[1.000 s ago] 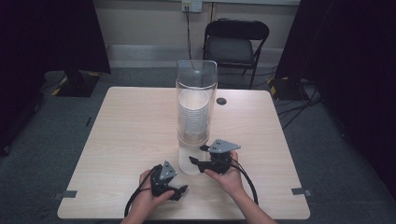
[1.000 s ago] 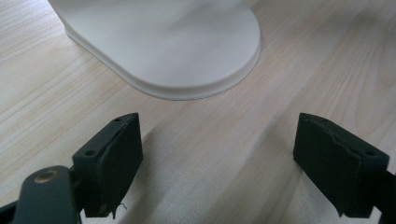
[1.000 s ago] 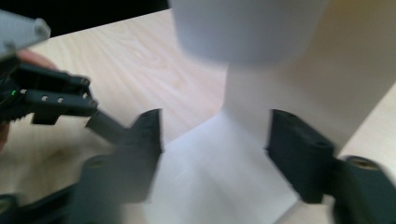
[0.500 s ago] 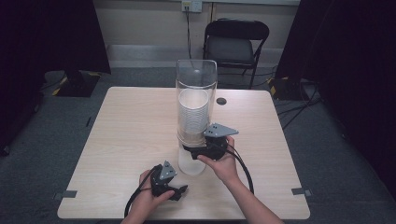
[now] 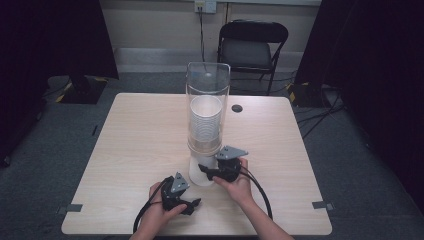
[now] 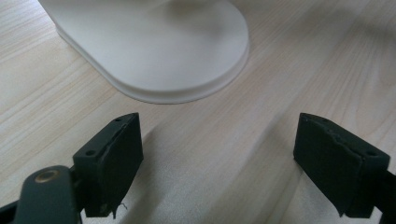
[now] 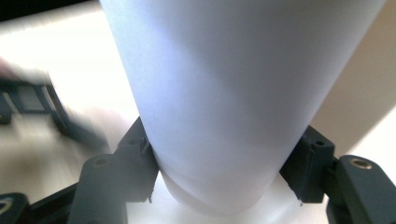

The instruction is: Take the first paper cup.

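Gripping cup (image 7: 233,107), right gripper (image 7: 219,172); table edge (image 5: 200,234) near.

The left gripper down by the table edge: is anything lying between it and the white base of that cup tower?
No. In the left gripper view, bare wooden table lies between the left gripper and the white base.

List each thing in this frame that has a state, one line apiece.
Cup dispenser: upright on the table, clear tube partly filled with stacked cups.
Bottom cup: hanging below the tube, between the right gripper's jaws.
Right gripper: jaws on both sides of the cup.
Left gripper: open, low over the table, holding nothing.
Folding chair: unfolded, unoccupied.
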A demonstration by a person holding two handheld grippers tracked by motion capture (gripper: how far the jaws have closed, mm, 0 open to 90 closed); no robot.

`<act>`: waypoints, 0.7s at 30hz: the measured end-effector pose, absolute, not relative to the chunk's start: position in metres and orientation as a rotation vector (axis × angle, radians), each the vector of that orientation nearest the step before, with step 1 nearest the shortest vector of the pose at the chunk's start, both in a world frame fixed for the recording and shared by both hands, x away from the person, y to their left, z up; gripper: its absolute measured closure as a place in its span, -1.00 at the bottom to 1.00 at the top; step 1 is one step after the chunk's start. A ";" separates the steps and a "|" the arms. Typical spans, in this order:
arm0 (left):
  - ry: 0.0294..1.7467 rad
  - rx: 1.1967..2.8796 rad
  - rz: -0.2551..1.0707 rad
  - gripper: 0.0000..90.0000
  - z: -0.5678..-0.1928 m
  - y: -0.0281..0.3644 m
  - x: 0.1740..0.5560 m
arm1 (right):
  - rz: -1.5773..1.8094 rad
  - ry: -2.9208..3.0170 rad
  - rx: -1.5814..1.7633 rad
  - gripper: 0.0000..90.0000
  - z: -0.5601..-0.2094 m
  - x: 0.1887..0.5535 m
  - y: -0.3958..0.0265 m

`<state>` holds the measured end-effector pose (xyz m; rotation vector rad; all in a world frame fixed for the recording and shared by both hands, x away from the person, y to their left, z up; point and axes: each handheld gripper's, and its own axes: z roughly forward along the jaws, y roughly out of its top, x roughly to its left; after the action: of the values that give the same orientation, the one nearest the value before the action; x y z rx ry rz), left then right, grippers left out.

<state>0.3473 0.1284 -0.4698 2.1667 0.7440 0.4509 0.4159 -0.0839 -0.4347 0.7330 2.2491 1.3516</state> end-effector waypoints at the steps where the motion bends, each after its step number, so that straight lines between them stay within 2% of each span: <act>1: 0.743 2.167 0.451 -0.66 -0.470 0.128 0.347 | 1.334 2.260 0.737 -0.19 -0.442 0.415 -0.085; 12: 0.745 2.168 0.450 -0.66 -0.470 0.128 0.347 | 1.256 2.349 0.716 -0.24 -0.446 0.411 -0.099; 21: 0.745 2.169 0.450 -0.66 -0.470 0.128 0.347 | 1.250 2.327 0.746 -0.25 -0.442 0.402 -0.131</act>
<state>0.3472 0.1285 -0.4697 2.1686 0.7450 0.4498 0.4020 -0.1309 -0.4419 0.7464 2.3272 1.2503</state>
